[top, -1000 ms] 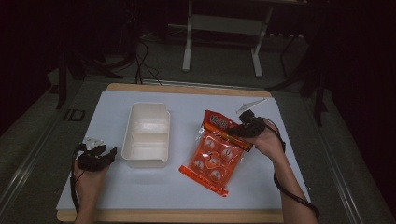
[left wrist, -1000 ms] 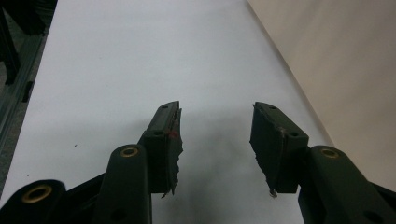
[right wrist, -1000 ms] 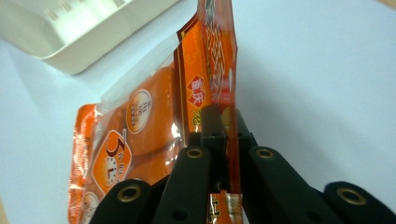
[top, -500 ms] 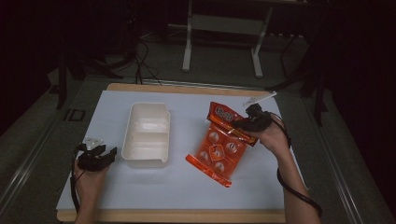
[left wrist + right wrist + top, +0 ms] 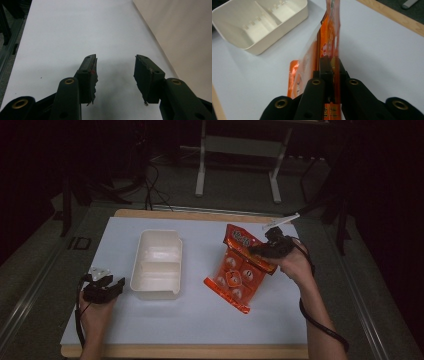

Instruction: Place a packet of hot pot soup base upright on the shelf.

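A cream-white, two-compartment plastic tray [image 5: 157,264] sits empty on the white tabletop [image 5: 190,320] edged in pale wood. Beyond, a grey metal stand [image 5: 239,150] rises from the dark floor.

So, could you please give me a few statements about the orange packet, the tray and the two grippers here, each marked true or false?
1. The right gripper is shut on the orange snack packet. True.
2. The packet lies inside the white tray. False: it is beside the tray, its lower end near the table.
3. The left gripper is open with nothing between its jaws. True.
4. The tray holds food. False: both compartments look empty.
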The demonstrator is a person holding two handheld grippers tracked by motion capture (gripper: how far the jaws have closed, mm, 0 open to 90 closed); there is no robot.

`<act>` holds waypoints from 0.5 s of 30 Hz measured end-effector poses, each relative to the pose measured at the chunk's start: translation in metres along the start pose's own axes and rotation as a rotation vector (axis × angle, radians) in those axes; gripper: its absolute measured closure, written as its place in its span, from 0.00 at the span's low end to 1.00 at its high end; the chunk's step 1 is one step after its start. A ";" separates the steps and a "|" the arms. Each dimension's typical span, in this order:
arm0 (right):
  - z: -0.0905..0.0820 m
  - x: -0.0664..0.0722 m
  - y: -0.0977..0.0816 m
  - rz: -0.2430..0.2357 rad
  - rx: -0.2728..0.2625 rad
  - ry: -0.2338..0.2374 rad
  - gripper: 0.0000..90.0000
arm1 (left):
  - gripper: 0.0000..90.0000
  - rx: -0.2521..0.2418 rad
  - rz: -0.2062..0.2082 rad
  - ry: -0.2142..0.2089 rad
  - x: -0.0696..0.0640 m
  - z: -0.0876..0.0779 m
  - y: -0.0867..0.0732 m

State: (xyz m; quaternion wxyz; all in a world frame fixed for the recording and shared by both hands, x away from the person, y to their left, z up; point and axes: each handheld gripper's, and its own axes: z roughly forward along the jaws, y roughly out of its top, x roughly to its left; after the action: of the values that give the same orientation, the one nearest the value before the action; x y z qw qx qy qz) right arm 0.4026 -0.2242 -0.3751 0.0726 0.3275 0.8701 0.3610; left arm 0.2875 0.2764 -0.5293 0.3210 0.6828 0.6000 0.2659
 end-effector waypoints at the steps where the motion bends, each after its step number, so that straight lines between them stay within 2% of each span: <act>1: 0.000 0.001 0.001 -0.002 0.004 0.004 1.00 | 0.59 -0.001 -0.001 0.001 0.000 0.000 0.000; 11: -0.002 0.007 0.008 0.002 0.079 0.066 1.00 | 0.59 -0.002 -0.001 0.002 -0.001 0.000 0.000; 15: -0.001 0.007 0.011 0.003 0.105 0.076 0.99 | 0.59 -0.001 -0.002 0.001 -0.001 0.000 0.000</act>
State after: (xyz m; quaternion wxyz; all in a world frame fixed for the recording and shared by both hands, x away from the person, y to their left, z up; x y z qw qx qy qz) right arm 0.4023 -0.2149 -0.3658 0.0220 0.3181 0.8896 0.3271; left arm 0.2877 0.2757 -0.5297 0.3214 0.6820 0.6006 0.2663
